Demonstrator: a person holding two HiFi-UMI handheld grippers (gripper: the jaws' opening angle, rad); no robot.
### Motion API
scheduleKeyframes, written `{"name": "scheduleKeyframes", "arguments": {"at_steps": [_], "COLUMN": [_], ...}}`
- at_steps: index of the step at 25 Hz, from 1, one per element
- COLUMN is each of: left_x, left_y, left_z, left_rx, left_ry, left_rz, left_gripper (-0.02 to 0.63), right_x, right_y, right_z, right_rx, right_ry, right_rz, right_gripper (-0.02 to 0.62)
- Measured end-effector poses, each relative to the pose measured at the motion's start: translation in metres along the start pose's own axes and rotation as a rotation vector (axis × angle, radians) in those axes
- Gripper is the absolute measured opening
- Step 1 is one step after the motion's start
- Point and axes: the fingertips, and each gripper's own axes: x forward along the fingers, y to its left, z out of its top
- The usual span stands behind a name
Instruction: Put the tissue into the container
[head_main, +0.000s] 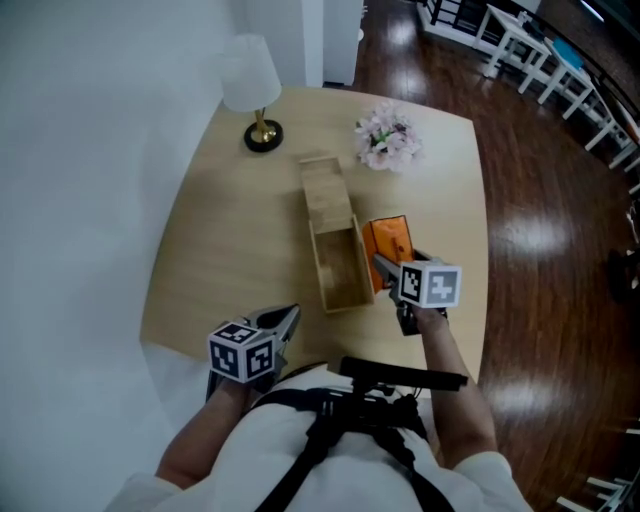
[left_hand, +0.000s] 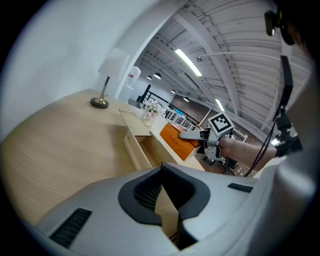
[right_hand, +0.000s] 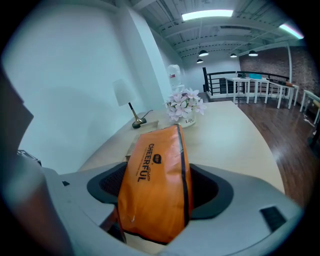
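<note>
Head view: closest in, the left claw hangs over the near edge of the table, jaws together and empty, well apart from everything the task needs. Further out, the right claw is clamped on the orange tissue pack. The pack is held up on edge, just beside the right-hand wall of the open wooden box. The box's lid is slid back toward the far end, so the inside is bare and reachable. Picking up looks done. What is left is carrying the pack over that wall, lowering it in and letting go.

Left gripper view: the left claw's own jaws fill the bottom, tips meeting with nothing between them. Beyond them, the box shows empty, and the pack is off to its right, gripped by the other claw.

Right gripper view: the tissue pack stands between the jaws, pads pressed on both flat sides, its far end sticking out past the tips. The box is mostly hidden behind it.
</note>
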Motion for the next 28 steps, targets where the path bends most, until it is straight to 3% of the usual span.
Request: {"name": "scheduleKeyframes", "arguments": {"at_steps": [22, 28], "left_x": [0.0, 0.002], "left_y": [0.022, 0.021], "left_z": [0.003, 0.001], "left_rx": [-0.019, -0.02], "left_ry": [0.019, 0.03], "left_rz": [-0.012, -0.018], "left_gripper": [-0.002, -0.002], "right_x": [0.042, 0.057], "right_y": [0.085, 0.088], "right_z": [-0.01, -0.022], "right_rx": [-0.083, -0.1], "right_ry": [0.057, 0.091], "right_rz": [0.098, 0.069], "right_gripper": [0.38, 0.379]}}
